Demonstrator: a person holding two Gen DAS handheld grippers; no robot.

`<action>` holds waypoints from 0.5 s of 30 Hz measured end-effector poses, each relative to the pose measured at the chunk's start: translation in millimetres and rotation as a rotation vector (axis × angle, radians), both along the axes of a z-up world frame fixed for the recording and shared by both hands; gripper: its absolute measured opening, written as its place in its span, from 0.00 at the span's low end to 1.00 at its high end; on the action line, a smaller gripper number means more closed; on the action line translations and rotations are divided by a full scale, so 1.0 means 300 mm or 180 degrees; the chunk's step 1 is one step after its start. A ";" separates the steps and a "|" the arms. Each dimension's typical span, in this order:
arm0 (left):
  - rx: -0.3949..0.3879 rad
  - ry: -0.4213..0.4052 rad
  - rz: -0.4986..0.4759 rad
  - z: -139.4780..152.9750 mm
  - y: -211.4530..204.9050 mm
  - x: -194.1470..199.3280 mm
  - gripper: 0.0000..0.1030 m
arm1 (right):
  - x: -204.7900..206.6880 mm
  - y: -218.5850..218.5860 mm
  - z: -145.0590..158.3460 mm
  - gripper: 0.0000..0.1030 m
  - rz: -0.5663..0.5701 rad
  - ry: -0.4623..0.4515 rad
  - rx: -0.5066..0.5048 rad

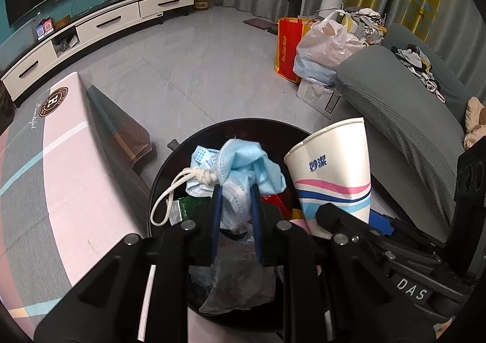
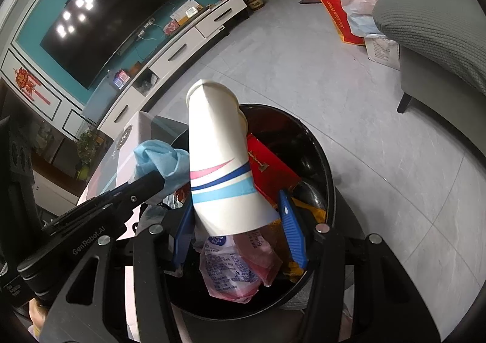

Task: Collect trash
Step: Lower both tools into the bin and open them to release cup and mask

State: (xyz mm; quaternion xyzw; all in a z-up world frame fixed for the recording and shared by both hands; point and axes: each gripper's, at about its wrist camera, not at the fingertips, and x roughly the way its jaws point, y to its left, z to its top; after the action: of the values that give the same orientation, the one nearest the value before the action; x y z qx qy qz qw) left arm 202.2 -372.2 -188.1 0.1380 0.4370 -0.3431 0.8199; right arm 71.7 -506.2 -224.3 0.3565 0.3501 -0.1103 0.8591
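A round black trash bin (image 1: 243, 126) stands on the floor between the table and the sofa, partly filled with wrappers. My left gripper (image 1: 234, 191) is shut on crumpled blue face masks (image 1: 243, 161) and holds them over the bin; a white ear loop hangs to the left. My right gripper (image 2: 237, 206) holds a white paper cup (image 2: 217, 161) with pink and blue stripes between its blue fingers (image 2: 288, 212), over the bin (image 2: 322, 161). The cup (image 1: 334, 167) also shows in the left wrist view, right of the masks. The masks (image 2: 161, 157) show left of the cup in the right wrist view.
A table with a pink and grey cloth (image 1: 60, 161) is left of the bin. A grey sofa (image 1: 395, 106) is to the right, with shopping bags (image 1: 322, 45) beside it. A white TV cabinet (image 1: 91, 30) runs along the far wall. In the bin lie a red packet (image 2: 270, 167) and a plastic wrapper (image 2: 234, 267).
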 end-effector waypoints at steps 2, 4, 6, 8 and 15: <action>0.0009 0.0018 0.0005 -0.008 0.000 0.003 0.18 | 0.001 0.000 0.000 0.51 -0.0002 0.0004 0.0006; 0.0021 0.0020 0.0009 -0.013 -0.003 0.007 0.18 | 0.003 0.001 0.000 0.51 -0.0005 0.0005 0.0006; 0.0022 0.0035 0.0008 -0.018 -0.004 0.010 0.19 | 0.005 0.001 -0.003 0.52 -0.0003 0.0007 0.0010; 0.0028 0.0035 0.0009 -0.020 -0.006 0.010 0.21 | 0.007 0.002 -0.002 0.52 0.0004 0.0013 0.0007; 0.0046 0.0035 0.0014 -0.026 -0.006 0.008 0.21 | 0.013 0.011 -0.002 0.51 0.0004 0.0034 -0.0017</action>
State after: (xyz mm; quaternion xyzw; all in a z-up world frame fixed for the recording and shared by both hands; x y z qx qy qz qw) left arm 204.7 -374.0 -195.8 0.1411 0.4442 -0.3390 0.8172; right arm 75.6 -503.0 -225.0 0.3534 0.3547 -0.1125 0.8583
